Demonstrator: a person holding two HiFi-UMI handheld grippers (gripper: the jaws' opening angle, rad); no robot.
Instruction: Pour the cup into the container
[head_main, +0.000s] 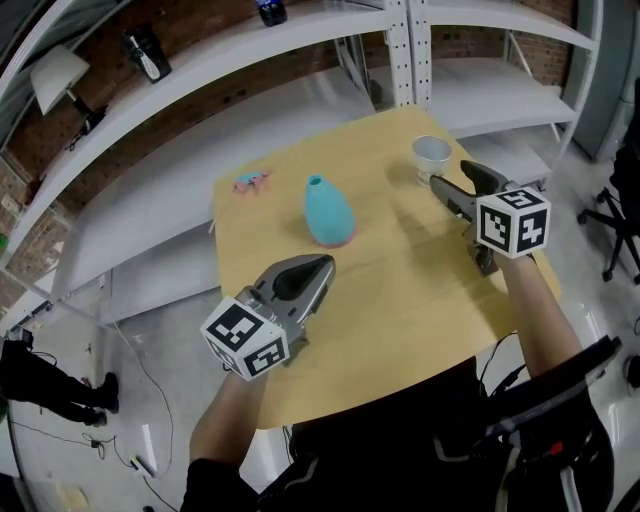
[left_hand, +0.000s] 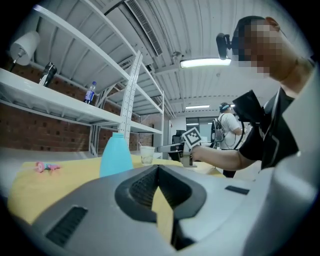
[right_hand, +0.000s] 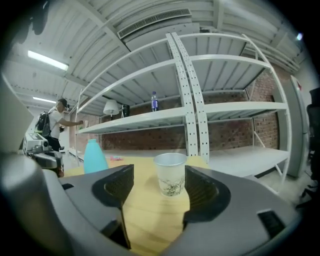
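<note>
Your right gripper (head_main: 447, 174) stood with its jaws spread wide and gripped nothing. The paper cup (head_main: 432, 156) rested upright on the wooden table (head_main: 400, 300) just ahead of those jaws, untouched by either pad. Your left gripper (head_main: 322, 265) hung over the table's near side, jaws pressed together and empty, pointing toward the blue container (head_main: 328, 212), which stood upright, apart from the cup.
</note>
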